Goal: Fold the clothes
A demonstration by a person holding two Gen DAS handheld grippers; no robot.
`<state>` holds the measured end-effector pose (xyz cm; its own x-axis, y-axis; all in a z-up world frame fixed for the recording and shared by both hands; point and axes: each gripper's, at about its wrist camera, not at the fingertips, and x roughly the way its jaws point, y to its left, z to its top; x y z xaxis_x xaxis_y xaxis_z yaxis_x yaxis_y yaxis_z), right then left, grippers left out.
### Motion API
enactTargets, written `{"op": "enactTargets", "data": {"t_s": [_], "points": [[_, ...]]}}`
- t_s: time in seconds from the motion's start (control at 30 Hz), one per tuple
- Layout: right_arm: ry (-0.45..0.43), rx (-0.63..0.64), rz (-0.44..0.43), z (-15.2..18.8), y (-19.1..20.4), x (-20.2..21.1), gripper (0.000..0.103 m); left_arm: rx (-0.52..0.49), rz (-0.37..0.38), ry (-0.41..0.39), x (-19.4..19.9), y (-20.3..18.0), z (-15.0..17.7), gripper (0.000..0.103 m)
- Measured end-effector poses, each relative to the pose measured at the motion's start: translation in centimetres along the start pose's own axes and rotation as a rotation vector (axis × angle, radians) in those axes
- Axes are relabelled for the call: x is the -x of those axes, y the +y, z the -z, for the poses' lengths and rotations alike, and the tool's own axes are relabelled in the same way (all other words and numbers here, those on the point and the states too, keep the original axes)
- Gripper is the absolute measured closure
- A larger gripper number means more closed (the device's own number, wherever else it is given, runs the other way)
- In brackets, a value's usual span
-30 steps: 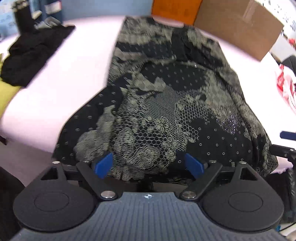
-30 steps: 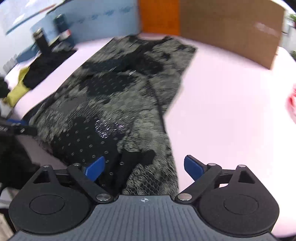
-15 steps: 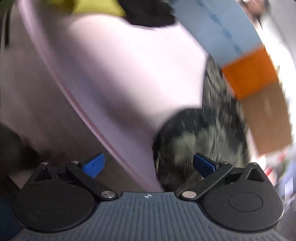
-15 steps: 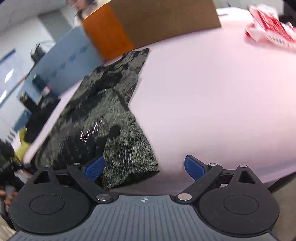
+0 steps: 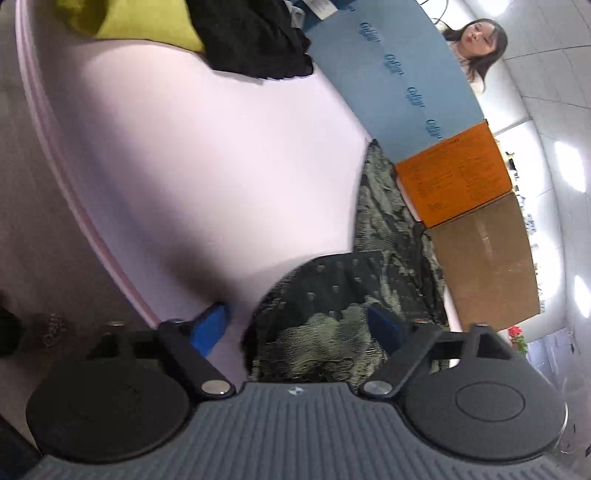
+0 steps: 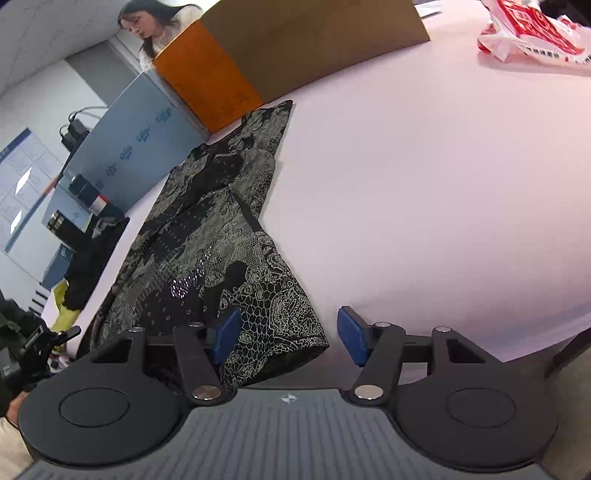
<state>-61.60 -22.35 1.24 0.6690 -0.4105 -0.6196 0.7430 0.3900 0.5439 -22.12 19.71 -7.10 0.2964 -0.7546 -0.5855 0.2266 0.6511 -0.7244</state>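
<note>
A black garment with a pale lace-like print [image 6: 221,229] lies stretched across the pink table [image 6: 424,184], its far end near the boxes. My left gripper [image 5: 295,325] is open at the garment's near left corner [image 5: 325,306], which lies between the blue fingertips [image 5: 208,326]. My right gripper [image 6: 288,332] is open at the near right corner; the hem lies against the left blue fingertip [image 6: 225,334]. The left gripper also shows at the left edge of the right wrist view [image 6: 44,338].
An orange box [image 6: 207,81], a brown cardboard box [image 6: 314,40] and a blue panel [image 6: 140,140] stand along the table's far side. A black and yellow clothes pile [image 5: 229,33] lies at the far left. A red and white bag [image 6: 532,31] lies at the far right.
Both grippers have swung outward and tilted, from facing the garment's hem head-on to its two near corners. Both stay open.
</note>
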Motion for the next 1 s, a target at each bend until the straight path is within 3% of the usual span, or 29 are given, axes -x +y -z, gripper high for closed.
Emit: {"op": "enactTargets", "data": {"t_s": [0.03,0.07,0.13,0.2,0.23,0.27,0.37,0.5,0.63,0.67,0.77,0.87,1.0], "points": [[0.005,0.007,-0.003,0.0,0.0,-0.1,0.054,0.005,-0.022,0.003,0.2,0.4,0.0,0.074],[0.009,0.014,-0.005,0.1,0.1,-0.2,0.061,0.011,-0.031,0.007,0.4,1.0,-0.1,0.077],[0.018,0.028,0.004,0.2,0.2,-0.5,0.066,0.032,-0.016,0.016,0.8,1.7,-0.1,0.092],[0.037,0.03,0.01,0.1,0.2,-0.7,0.077,-0.015,-0.012,0.037,0.8,1.0,0.1,0.1],[0.05,0.026,0.011,0.1,0.2,-0.8,0.096,-0.036,-0.007,0.047,0.8,0.5,0.1,0.1],[0.061,0.022,0.013,0.1,0.2,-0.9,0.1,-0.047,0.002,0.054,0.7,0.1,0.3,0.1],[0.057,0.016,0.006,0.3,0.5,-0.2,0.1,-0.035,0.028,0.038,0.8,-0.6,0.5,0.101],[0.04,0.115,0.018,-0.9,3.3,1.8,0.1,-0.059,0.009,0.012,1.6,-2.1,-0.4,0.101],[0.025,0.22,0.028,-2.1,6.3,3.8,0.1,-0.325,0.011,0.022,3.9,-8.6,-1.1,0.101],[0.031,0.296,0.013,-2.4,8.1,3.6,0.1,-0.393,0.029,0.039,4.2,-10.7,-1.1,0.101],[0.071,0.509,-0.053,-3.8,13.8,3.0,0.1,-0.578,0.112,0.149,3.8,-16.3,-0.3,0.101],[0.173,0.689,-0.151,-3.5,18.4,0.7,0.1,-0.733,0.181,0.356,1.1,-19.6,2.5,0.101],[0.384,0.915,-0.237,0.1,21.5,-4.1,0.1,-0.906,0.149,0.657,-4.1,-19.5,7.4,0.101]]}}
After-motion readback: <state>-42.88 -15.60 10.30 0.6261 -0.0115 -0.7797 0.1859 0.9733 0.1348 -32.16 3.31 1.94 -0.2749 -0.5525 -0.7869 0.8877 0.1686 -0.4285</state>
